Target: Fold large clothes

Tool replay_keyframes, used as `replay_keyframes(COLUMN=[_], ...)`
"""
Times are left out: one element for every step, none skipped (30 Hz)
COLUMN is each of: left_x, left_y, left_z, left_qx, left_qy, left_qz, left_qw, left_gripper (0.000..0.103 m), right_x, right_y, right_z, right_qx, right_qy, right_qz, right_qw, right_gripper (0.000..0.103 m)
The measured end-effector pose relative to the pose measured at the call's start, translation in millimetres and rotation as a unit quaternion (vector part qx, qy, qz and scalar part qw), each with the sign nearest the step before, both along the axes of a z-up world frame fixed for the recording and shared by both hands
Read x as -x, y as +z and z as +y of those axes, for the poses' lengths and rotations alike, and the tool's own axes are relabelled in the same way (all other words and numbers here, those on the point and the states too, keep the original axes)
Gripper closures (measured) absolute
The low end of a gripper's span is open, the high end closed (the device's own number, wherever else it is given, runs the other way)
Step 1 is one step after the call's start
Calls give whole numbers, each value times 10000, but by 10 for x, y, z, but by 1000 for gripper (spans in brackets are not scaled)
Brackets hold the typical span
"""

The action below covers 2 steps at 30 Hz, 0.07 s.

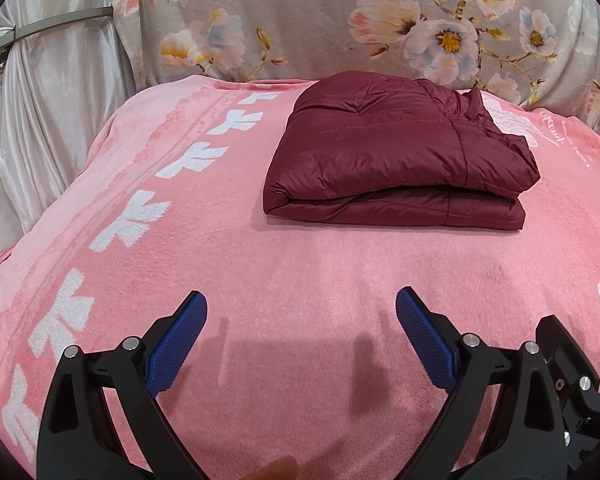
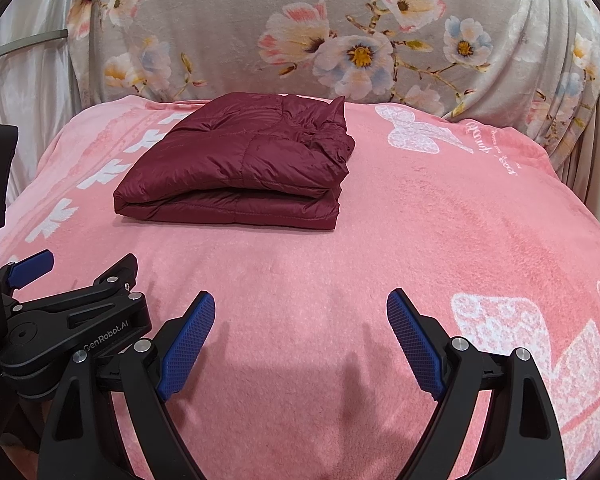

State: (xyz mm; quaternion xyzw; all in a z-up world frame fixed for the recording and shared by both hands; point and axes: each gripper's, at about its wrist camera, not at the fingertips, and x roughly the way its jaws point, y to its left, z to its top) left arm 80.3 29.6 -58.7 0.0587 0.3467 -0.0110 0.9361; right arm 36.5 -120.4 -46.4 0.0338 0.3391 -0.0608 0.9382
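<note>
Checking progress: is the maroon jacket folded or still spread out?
Folded. The maroon jacket lies as a compact stacked bundle on the pink blanket, its layers visible along the near edge.

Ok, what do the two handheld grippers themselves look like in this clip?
Both match: the left gripper and right gripper have matte black plastic arms with triangular cutouts, silver pivot bolts, and blue cross-hatched finger pads. White "GenRobot.AI" lettering marks the left gripper's body. No cables or sleeves show.

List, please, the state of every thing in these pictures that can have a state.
maroon jacket: folded into a neat stack, lying on the blanket, untouched.
pink blanket: spread flat.
floral cover: draped behind the blanket.
left hand-held gripper: open, empty.
right hand-held gripper: open, empty.
</note>
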Motion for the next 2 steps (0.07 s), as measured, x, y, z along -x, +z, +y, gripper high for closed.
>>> replay_keyframes(left_x=[-1,0], left_y=[1,0], left_z=[2,6], left_qx=[-3,-5], left_qy=[-3,0], left_qz=[2,1], left_qw=[10000,10000], left_gripper=[10,10], right_x=[0,3], right_y=[0,2], right_z=[-2,-11], right_qx=[-1,4], right_qy=[3,1], right_qz=[0,0], right_qw=[10000,10000], right_gripper=[17,17])
